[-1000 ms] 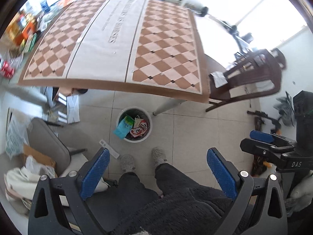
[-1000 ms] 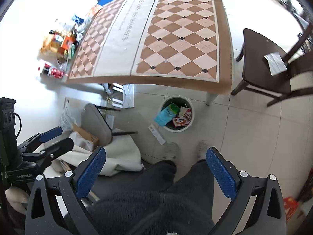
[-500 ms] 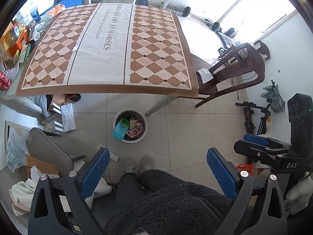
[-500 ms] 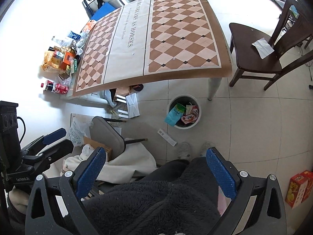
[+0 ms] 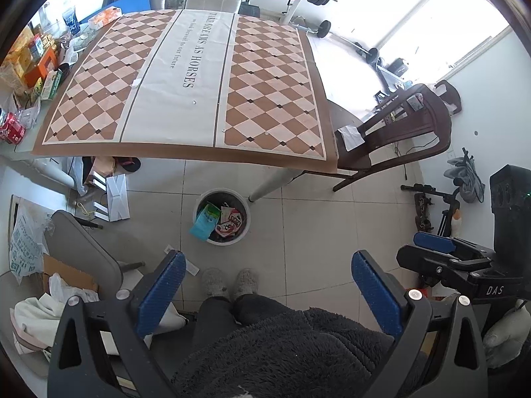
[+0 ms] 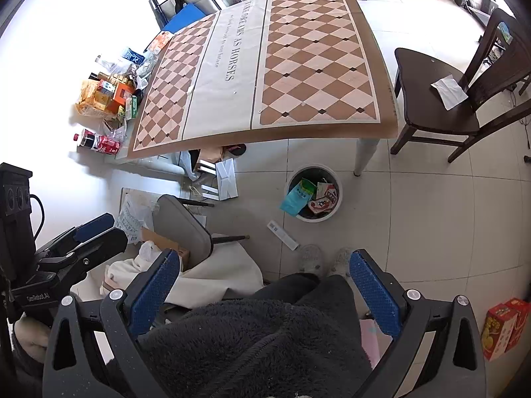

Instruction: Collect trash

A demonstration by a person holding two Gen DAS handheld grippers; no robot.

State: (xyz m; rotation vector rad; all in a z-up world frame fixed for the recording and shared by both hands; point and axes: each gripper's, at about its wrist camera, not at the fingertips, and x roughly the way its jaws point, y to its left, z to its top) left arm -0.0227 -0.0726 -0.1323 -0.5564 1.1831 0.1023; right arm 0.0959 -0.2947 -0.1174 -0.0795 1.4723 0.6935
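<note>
Both tongs empty, you're up high over the bin

Left view: your left tongs (image 5: 268, 290) gape wide with nothing in them, and the bin (image 5: 221, 241) sits on the floor by the desk (image 5: 186, 73) leg, wrappers inside. Right view: right tongs (image 6: 264, 287) are spread and bare too, bin (image 6: 313, 217) near your slippers (image 6: 310, 258), white strip (image 6: 282, 234) just beside it.

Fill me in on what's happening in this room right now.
A person in a dark fleece top stands holding two blue-padded grippers high above the floor. The left gripper and right gripper are both open and empty. Below, a round white trash bin by the table leg already holds snack wrappers, with a teal packet over its rim. A white paper strip lies on the tiles near the person's slippers, and a white tissue sits on the dark wooden chair.
</note>
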